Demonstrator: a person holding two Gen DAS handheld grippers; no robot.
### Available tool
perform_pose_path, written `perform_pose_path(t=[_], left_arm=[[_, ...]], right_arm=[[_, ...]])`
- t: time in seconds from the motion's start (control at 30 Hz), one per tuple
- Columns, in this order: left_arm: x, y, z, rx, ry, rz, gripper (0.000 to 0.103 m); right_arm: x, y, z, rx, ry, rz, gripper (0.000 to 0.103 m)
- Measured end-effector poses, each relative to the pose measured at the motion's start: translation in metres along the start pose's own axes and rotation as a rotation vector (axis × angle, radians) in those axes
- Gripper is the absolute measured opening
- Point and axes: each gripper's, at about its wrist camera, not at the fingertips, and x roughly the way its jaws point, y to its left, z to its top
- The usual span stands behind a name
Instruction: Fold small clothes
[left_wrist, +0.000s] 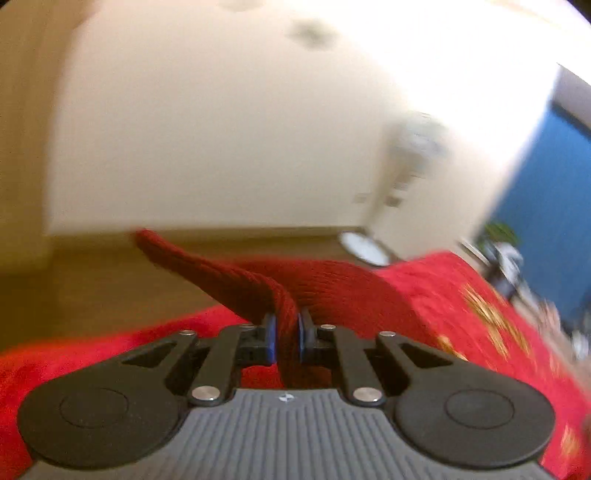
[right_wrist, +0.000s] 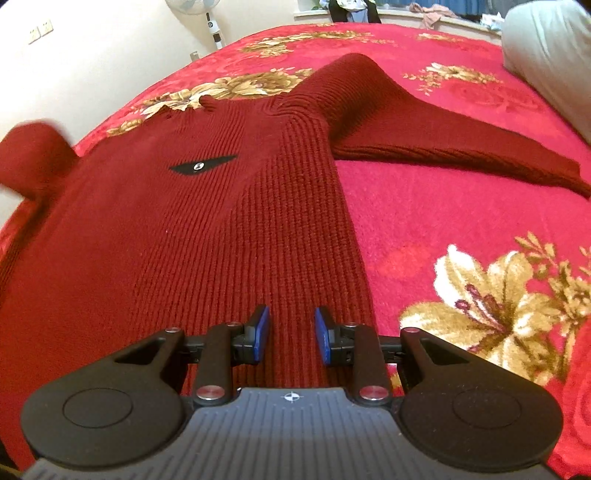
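A dark red knit sweater (right_wrist: 177, 229) lies flat on a red floral bedspread (right_wrist: 461, 221), with a small black label on its chest. Its right sleeve (right_wrist: 424, 133) stretches out to the right. My right gripper (right_wrist: 291, 334) is open and empty, just above the sweater's lower hem. My left gripper (left_wrist: 286, 338) is shut on the sweater's left sleeve (left_wrist: 236, 273) and holds it lifted off the bed. That raised sleeve shows blurred at the far left of the right wrist view (right_wrist: 33, 155).
A cream wall (left_wrist: 221, 129) and a wooden floor lie beyond the bed's left edge. A standing fan (right_wrist: 207, 14) is by the wall. A grey pillow (right_wrist: 554, 55) sits at the bed's far right. Loose clothes lie on a ledge behind the bed.
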Motion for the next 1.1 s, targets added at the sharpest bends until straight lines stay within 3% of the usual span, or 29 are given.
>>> perform_pose_path(t=[0.07, 0.1, 0.13, 0.2, 0.3, 0.4, 0.53, 0.57, 0.6, 0.67, 0.77, 0.83, 0.9, 0.93, 1.0, 1.1], left_arm=[[0.017, 0.048, 0.003, -0.201, 0.131, -0.046, 0.015], [0.024, 0.067, 0.000, -0.262, 0.163, -0.080, 0.019], [0.030, 0.082, -0.004, -0.289, 0.190, -0.069, 0.023], [0.044, 0.107, -0.011, -0.374, 0.281, -0.032, 0.044], [0.057, 0.137, -0.019, -0.553, 0.358, -0.088, 0.044], [0.060, 0.145, -0.015, -0.565, 0.330, -0.095, 0.054], [0.074, 0.162, -0.008, -0.613, 0.291, -0.093, 0.052], [0.077, 0.165, -0.007, -0.603, 0.275, -0.078, 0.031], [0.078, 0.166, -0.002, -0.551, 0.249, -0.040, 0.012], [0.066, 0.155, 0.013, -0.387, 0.147, 0.009, 0.011], [0.040, 0.134, 0.030, -0.218, -0.018, -0.056, 0.013], [0.045, 0.135, 0.022, -0.213, 0.029, 0.034, 0.019], [0.059, 0.160, 0.008, -0.337, 0.156, 0.119, 0.018], [0.065, 0.173, 0.001, -0.413, 0.204, 0.120, 0.018], [0.069, 0.191, -0.003, -0.508, 0.212, 0.101, 0.018], [0.072, 0.190, -0.006, -0.507, 0.212, 0.088, 0.018]], right_arm=[[-0.001, 0.002, -0.002, -0.010, -0.008, -0.015, 0.029], [-0.001, 0.003, -0.002, -0.011, -0.010, -0.021, 0.029], [-0.001, 0.004, -0.003, -0.012, -0.012, -0.027, 0.029], [-0.002, 0.005, -0.003, -0.006, -0.013, -0.038, 0.029], [-0.003, 0.006, -0.004, 0.003, -0.019, -0.052, 0.029], [-0.002, 0.009, -0.006, -0.009, -0.031, -0.066, 0.029], [0.000, 0.010, -0.007, -0.022, -0.043, -0.074, 0.029], [0.001, 0.010, -0.007, -0.025, -0.046, -0.075, 0.029], [0.001, 0.011, -0.007, -0.028, -0.050, -0.076, 0.029], [0.003, 0.011, -0.006, -0.034, -0.056, -0.076, 0.030], [0.005, 0.011, -0.005, -0.030, -0.063, -0.074, 0.030], [0.006, 0.011, -0.005, -0.032, -0.064, -0.076, 0.030], [0.006, 0.011, -0.005, -0.033, -0.065, -0.076, 0.030], [0.006, 0.011, -0.005, -0.034, -0.065, -0.076, 0.030], [0.005, 0.011, -0.005, -0.035, -0.066, -0.073, 0.030], [0.004, 0.010, -0.006, -0.030, -0.065, -0.070, 0.030]])
